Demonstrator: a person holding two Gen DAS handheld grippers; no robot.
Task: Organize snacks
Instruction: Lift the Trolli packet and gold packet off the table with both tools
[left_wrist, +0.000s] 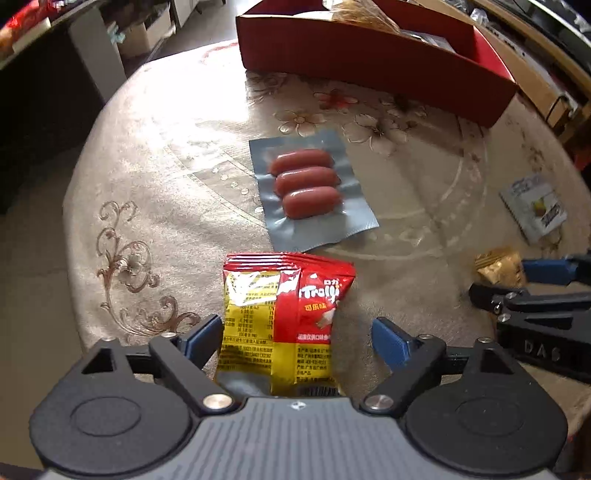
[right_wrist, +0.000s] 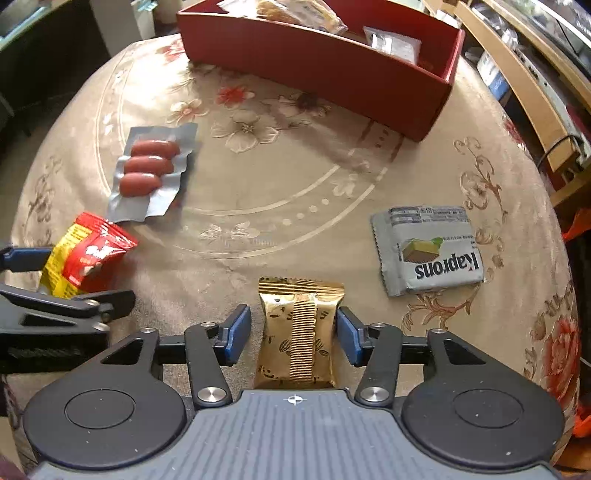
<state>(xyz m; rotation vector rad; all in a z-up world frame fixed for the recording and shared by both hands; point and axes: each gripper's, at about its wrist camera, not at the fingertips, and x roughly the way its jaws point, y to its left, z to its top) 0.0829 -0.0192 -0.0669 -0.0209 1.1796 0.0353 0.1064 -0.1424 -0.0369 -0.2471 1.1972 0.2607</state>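
My left claw (left_wrist: 291, 332) straddles the red candy bag (left_wrist: 284, 317), pads spread; right claw (right_wrist: 291, 332), seemingly unclamped around the gold packet (right_wrist: 299, 332), may nudge it away.

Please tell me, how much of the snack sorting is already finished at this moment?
Some snacks already lie in the red box. In hand: the left gripper stands open around the red and yellow packet, and the right gripper open around the gold packet; neither is lifted. Left on the table: both packets, the sausage pack and the grey wafer packet.
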